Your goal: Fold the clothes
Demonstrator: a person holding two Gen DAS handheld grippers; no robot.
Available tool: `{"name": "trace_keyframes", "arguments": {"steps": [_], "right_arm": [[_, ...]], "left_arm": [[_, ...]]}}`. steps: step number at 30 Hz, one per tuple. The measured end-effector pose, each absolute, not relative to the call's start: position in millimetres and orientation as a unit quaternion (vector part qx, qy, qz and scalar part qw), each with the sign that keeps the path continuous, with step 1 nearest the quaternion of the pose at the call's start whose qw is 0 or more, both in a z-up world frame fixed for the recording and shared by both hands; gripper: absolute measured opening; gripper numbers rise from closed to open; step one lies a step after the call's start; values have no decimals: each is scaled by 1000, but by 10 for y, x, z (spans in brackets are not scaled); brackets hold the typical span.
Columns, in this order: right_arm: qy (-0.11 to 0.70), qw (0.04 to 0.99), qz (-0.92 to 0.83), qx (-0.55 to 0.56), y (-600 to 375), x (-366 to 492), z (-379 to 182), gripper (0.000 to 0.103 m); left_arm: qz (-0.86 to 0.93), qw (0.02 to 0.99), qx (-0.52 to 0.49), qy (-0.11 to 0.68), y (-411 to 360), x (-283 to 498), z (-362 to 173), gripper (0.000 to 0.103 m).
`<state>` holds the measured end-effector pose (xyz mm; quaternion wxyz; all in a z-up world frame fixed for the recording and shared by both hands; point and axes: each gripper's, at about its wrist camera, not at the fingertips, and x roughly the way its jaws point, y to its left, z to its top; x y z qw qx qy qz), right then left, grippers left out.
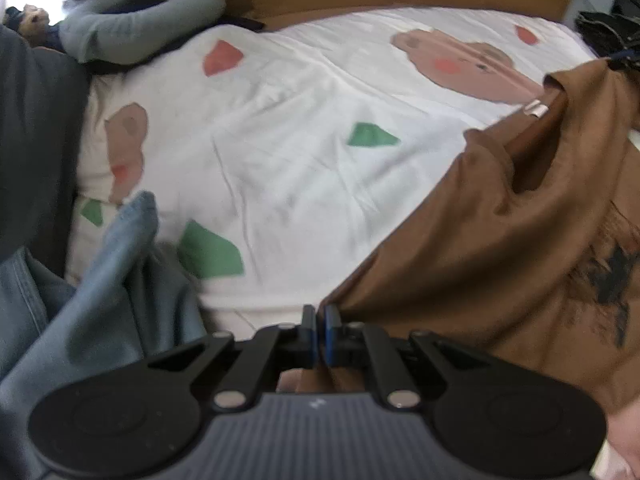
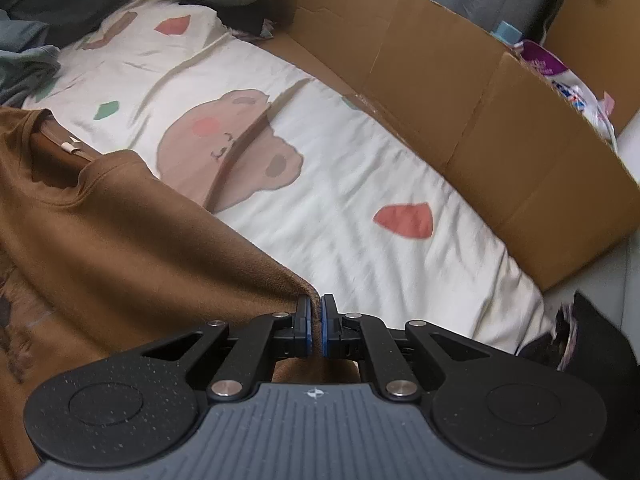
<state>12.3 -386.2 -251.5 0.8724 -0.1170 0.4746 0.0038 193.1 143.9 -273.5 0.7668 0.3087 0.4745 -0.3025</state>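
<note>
A brown T-shirt [image 1: 500,240] with a dark print and a neck label hangs lifted over a white bedsheet [image 1: 280,128] printed with bears and coloured shapes. My left gripper [image 1: 320,312] is shut on one edge of the shirt, the cloth pulled taut to the right. In the right wrist view the same brown T-shirt [image 2: 120,232] spreads to the left, its collar facing up. My right gripper [image 2: 315,304] is shut on another edge of it, with cloth pinched between the blue pads.
Blue jeans [image 1: 120,264] lie bunched at the sheet's left edge, beside dark grey cloth [image 1: 32,140]. A grey pillow [image 1: 136,28] lies at the far corner. A cardboard wall [image 2: 460,112] borders the bed, with a plastic package [image 2: 568,84] behind it.
</note>
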Motion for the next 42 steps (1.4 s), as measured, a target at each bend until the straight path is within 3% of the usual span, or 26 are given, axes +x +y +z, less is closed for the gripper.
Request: {"name": "trace_keyframes", "arguments": {"steps": [21, 42], "right_arm": [[423, 885, -74, -182, -3959, 1306, -2407, 2], [430, 871, -124, -201, -4255, 2038, -2671, 2]], "left_arm": [[-164, 854, 332, 364, 862, 2968, -2717, 4], [-141, 864, 355, 329, 233, 3821, -2876, 3]]}}
